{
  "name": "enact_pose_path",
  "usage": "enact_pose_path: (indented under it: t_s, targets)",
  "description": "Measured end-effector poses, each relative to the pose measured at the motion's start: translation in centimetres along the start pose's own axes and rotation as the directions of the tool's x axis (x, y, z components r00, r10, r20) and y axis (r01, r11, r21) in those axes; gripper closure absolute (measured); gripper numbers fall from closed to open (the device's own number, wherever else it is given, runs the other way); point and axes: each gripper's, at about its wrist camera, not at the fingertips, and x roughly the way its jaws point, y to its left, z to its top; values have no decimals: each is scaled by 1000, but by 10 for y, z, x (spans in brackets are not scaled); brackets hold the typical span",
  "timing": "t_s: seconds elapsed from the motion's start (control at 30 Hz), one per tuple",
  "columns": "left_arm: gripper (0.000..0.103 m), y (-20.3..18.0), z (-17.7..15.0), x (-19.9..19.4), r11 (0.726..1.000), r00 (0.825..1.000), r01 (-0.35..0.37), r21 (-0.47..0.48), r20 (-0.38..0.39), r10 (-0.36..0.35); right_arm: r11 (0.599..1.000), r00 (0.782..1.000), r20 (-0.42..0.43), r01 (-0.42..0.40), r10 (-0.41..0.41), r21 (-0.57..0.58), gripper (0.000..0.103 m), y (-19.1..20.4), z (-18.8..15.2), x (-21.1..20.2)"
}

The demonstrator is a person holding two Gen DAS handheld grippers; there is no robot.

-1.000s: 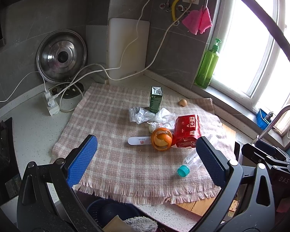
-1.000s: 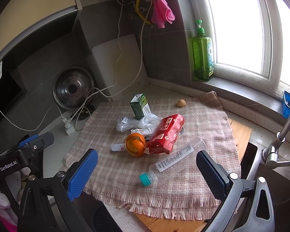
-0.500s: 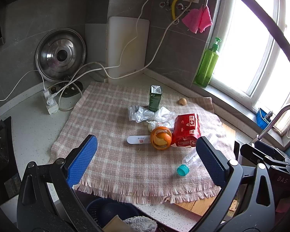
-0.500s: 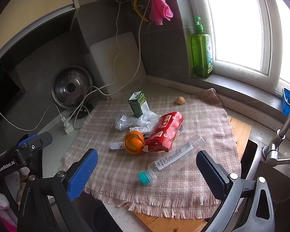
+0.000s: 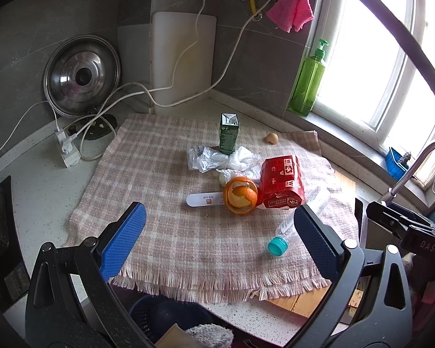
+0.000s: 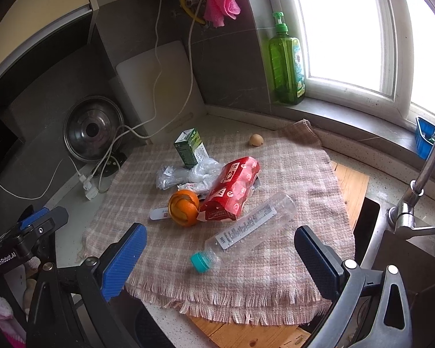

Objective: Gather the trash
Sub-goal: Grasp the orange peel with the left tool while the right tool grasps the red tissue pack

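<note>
Trash lies on a pink checked cloth (image 5: 159,174) (image 6: 298,168): orange peel (image 5: 240,195) (image 6: 184,207), a red carton (image 5: 282,182) (image 6: 231,193), a clear bottle with a teal cap (image 5: 278,245) (image 6: 246,229), crumpled plastic wrap (image 5: 217,159) (image 6: 188,174), a green drink box (image 5: 229,134) (image 6: 188,148), a white stick (image 5: 204,199) and an eggshell (image 5: 272,138) (image 6: 256,139). My left gripper (image 5: 217,240) hovers open above the cloth's near edge, holding nothing. My right gripper (image 6: 220,252) is open too, with the bottle lying below the gap between its fingers.
A dark basket (image 5: 171,316) sits below the counter edge. A pot lid (image 5: 82,75), white cutting board (image 5: 182,58) and cables (image 5: 124,95) line the back wall. A green soap bottle (image 6: 287,63) stands on the sill. A faucet (image 6: 420,179) and sink are at right.
Both views have shifted slightly forward and down toward the cloth; the trash sits a little lower and larger in frame. Nothing on the cloth has moved. Both grippers stay open.
</note>
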Motion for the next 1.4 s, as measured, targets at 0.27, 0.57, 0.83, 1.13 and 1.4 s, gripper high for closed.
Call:
enact_pose_path:
  t_s: [0.27, 0.57, 0.83, 1.13, 1.4]
  targets:
    - [0, 7, -7, 29, 999, 994, 53, 1, -91, -53, 995, 998, -63, 12, -6, 95, 5, -32, -2, 23]
    - [9, 20, -6, 76, 995, 978, 89, -42, -184, -96, 987, 992, -101, -59, 75, 147, 8, -47, 12, 48]
    - [32, 22, -1, 129, 987, 953, 137, -83, -262, -155, 983, 981, -142, -115, 135, 141, 16, -49, 33, 79]
    - [54, 25, 7, 181, 973, 927, 165, -161, -312, -209, 974, 957, -221, -152, 187, 166, 23, -54, 54, 128]
    - [70, 30, 15, 220, 951, 898, 213, -224, -338, -281, 960, 924, -302, -172, 235, 220, 25, -60, 66, 173]
